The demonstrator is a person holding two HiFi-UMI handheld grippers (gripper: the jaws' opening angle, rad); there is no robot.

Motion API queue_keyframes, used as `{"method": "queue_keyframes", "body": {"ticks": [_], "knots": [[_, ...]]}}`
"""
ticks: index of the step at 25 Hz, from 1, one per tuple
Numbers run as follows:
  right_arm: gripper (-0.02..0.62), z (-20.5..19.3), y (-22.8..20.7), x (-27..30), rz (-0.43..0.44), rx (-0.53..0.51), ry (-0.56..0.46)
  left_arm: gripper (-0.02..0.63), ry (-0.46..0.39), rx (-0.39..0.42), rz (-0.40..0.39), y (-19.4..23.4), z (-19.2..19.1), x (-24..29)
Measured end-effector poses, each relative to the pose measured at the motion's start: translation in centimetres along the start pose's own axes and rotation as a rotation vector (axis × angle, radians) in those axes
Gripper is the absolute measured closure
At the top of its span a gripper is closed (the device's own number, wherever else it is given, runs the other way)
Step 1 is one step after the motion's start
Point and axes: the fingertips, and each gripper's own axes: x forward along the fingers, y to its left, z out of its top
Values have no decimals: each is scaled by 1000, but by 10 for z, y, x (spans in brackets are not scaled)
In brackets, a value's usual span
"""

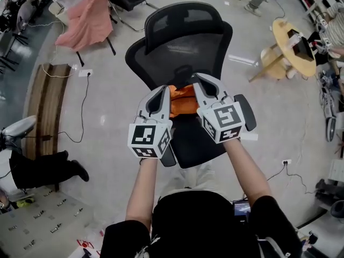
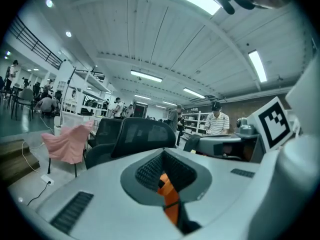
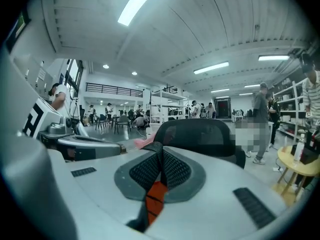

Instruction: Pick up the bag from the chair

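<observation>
An orange bag (image 1: 181, 102) hangs between my two grippers over the seat of a black mesh-backed office chair (image 1: 183, 42). In the head view the left gripper (image 1: 163, 93) pinches the bag's left edge and the right gripper (image 1: 201, 85) its right edge. The left gripper view shows that gripper (image 2: 164, 170) shut, with orange fabric (image 2: 171, 200) caught between the pads. In the right gripper view the gripper (image 3: 160, 165) is likewise shut on orange fabric (image 3: 156, 199). Most of the bag is hidden behind the jaws. Whether it still touches the seat (image 1: 193, 141) cannot be told.
A pink cloth (image 1: 86, 15) hangs on a rack at the upper left. A wooden bench (image 1: 48, 106) and floor cables (image 1: 80, 106) lie to the left. A round wooden table (image 1: 293, 44) stands at the upper right. A person's leg (image 1: 48, 168) reaches in from the left.
</observation>
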Motion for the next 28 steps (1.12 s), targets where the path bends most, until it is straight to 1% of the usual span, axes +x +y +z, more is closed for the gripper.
{"method": "queue_keyframes", "body": {"ticks": [8,15,22,28], "knots": [[595,33,6,-35,-66,2,-46,601,-37,69,-29,-21,38,-34],[595,63,15,-61,-117,-12,-94,601,-89,116,-63,-33,70,-62],[595,77,30,-91,-140,11,-135,601,-111,146,-97,-48,81,-88],[595,90,33,-108,-153,26,-180,601,-141,164,-107,-55,94,-100]]}}
